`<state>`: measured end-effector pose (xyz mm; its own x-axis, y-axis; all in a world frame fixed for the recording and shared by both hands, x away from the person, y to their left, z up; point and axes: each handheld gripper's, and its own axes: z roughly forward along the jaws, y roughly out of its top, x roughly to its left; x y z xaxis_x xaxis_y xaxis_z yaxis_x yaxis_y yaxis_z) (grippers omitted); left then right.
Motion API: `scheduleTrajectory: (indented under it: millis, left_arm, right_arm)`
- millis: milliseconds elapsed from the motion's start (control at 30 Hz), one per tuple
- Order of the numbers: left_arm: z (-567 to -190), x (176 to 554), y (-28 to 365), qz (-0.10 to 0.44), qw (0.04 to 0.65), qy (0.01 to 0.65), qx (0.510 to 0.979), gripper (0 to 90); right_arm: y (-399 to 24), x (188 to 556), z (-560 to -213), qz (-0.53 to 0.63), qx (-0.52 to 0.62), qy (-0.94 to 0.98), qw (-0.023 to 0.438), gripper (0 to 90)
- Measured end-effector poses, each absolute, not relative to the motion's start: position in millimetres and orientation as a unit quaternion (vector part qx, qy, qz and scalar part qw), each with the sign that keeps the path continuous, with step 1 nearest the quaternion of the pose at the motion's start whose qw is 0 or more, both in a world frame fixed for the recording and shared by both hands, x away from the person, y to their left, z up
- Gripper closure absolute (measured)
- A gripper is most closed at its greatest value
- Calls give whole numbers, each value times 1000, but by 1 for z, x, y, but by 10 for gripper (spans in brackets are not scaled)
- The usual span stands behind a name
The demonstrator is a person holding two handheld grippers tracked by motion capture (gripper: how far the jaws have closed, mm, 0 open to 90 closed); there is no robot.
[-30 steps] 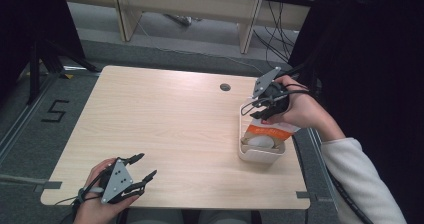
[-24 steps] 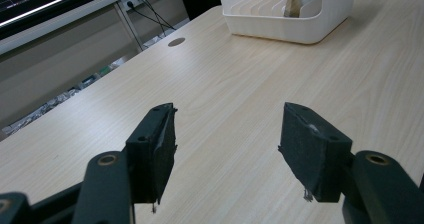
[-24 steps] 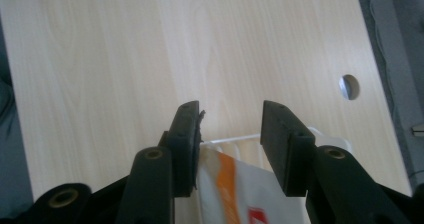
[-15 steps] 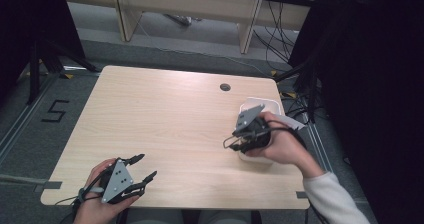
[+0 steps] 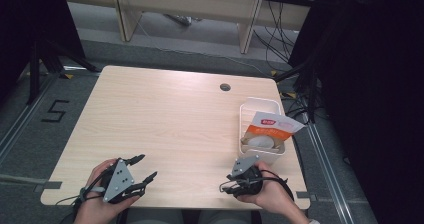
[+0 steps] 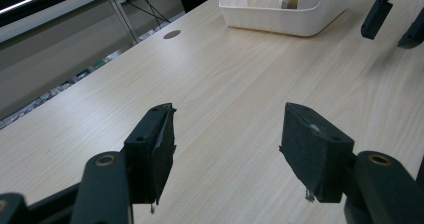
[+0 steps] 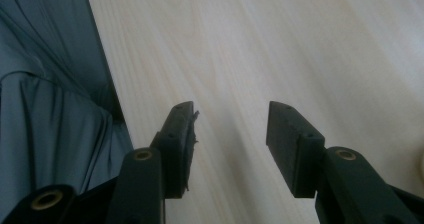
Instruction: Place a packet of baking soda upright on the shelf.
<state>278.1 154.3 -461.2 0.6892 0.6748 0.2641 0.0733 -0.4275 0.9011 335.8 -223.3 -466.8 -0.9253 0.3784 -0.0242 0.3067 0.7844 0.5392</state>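
Our left gripper (image 5: pixel 142 170) rests spread and empty at the table's (image 5: pixel 165 114) near edge. Our right gripper (image 5: pixel 227 184) sits near the front edge too, spread, holding nothing. The packet (image 5: pixel 270 126) leans in the white bin (image 5: pixel 260 104) just beyond it. We judge the placing done; next calls only for staying clear. Nothing blocks us.

We see a pale wood table (image 5: pixel 165 119) with a round cable hole (image 5: pixel 225 87) near its far edge. It stands on grey floor (image 5: pixel 30 129), where a "5" (image 5: pixel 55 111) is marked. Beyond it stands a light wooden desk (image 5: pixel 185 4) with cables (image 5: pixel 272 26) hanging beneath. Black curtains (image 5: pixel 370 84) close the right side.
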Motion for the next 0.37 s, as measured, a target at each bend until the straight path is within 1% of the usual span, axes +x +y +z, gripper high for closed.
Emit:
scheduleTrajectory:
  millis: [133,200,367]
  left_arm:
    - [-462,279,156,309,482,241,784,366]
    - [-463,280,156,304,484,244,783,360]
    - [-463,280,155,301,486,244,783,354]
  right_arm:
    - [-229,333,-472,310,219,923,66,542]
    - [-231,332,-473,320,238,914,78,542]
    - [-238,333,-473,325,252,909,62,531]
